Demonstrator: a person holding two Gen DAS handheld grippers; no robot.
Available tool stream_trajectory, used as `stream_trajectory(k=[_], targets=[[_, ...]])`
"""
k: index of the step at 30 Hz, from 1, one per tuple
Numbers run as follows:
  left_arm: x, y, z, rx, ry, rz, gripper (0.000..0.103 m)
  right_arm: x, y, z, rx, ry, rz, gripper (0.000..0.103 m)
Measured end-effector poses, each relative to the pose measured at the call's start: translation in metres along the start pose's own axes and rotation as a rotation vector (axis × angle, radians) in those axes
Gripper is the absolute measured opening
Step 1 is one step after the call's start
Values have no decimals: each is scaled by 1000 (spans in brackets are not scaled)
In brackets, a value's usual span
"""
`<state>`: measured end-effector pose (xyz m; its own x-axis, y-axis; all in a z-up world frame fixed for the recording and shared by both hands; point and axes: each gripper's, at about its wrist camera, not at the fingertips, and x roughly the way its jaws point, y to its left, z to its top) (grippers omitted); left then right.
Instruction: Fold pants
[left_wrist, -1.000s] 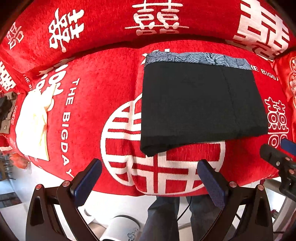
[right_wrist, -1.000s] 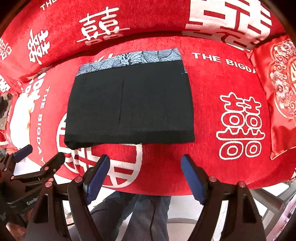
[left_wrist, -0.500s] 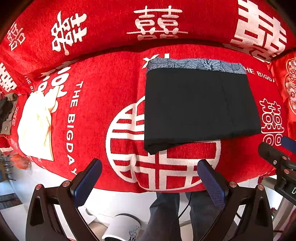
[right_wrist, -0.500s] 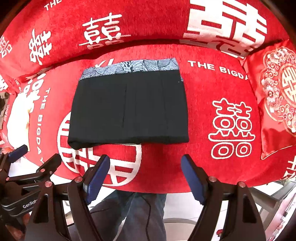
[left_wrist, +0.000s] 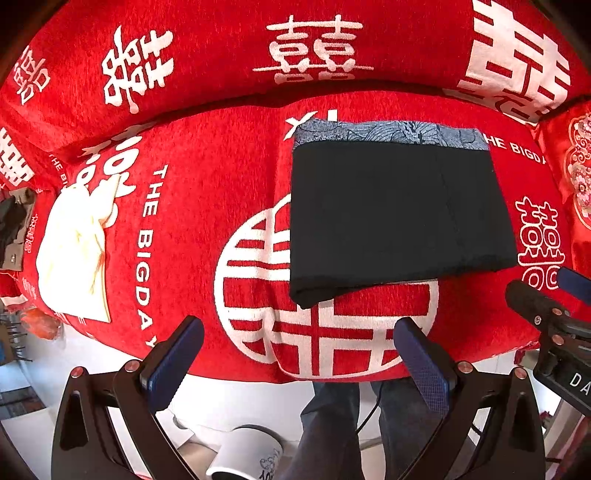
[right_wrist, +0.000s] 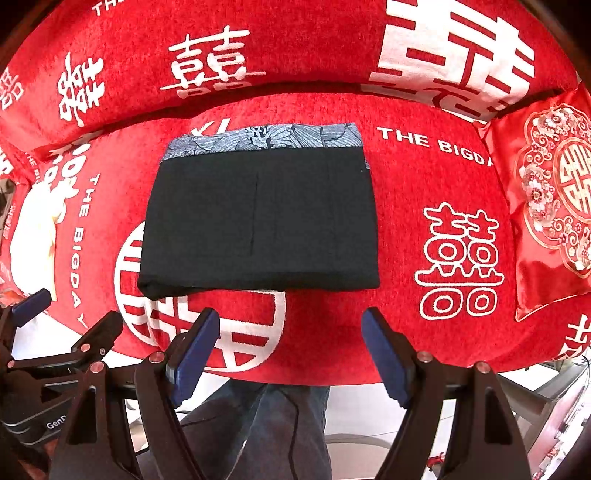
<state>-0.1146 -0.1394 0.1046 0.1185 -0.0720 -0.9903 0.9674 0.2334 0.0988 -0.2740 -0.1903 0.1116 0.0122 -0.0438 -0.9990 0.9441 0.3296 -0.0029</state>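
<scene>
The black pants (left_wrist: 399, 218) (right_wrist: 258, 221) lie folded into a flat rectangle on the red sofa seat, with a blue-grey patterned waistband (left_wrist: 388, 131) (right_wrist: 266, 138) along the far edge. My left gripper (left_wrist: 295, 354) hangs open above the seat's front edge, nearer than the pants and apart from them, with nothing between its blue pads. My right gripper (right_wrist: 290, 350) is open too, empty, just in front of the pants' near fold. Each gripper shows at the side of the other's view.
The red sofa cover (left_wrist: 207, 221) carries white characters and lettering. A cream cloth (left_wrist: 74, 251) lies on the seat's left end. A red embroidered cushion (right_wrist: 550, 206) stands at the right. A person's legs in jeans (right_wrist: 258, 424) and a white cup (left_wrist: 247, 454) are below.
Both views have pulled back a little from the sofa, so the folded pants look slightly smaller. The pants have not moved and both grippers stay open.
</scene>
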Motion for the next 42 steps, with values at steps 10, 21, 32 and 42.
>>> stream_trajectory(k=[10, 21, 32, 42], targets=[[-3, -1, 1, 8, -8, -7, 103, -2, 2, 2, -7, 3, -9, 82], [-3, -2, 1, 5, -8, -10, 103, -2, 3, 2, -13, -2, -15, 82], [-5, -3, 1, 12, -13, -12, 103, -2, 1, 3, -14, -2, -17, 82], [-6, -4, 2, 21, -20, -5, 103, -2, 0, 4, -15, 1, -16, 82]])
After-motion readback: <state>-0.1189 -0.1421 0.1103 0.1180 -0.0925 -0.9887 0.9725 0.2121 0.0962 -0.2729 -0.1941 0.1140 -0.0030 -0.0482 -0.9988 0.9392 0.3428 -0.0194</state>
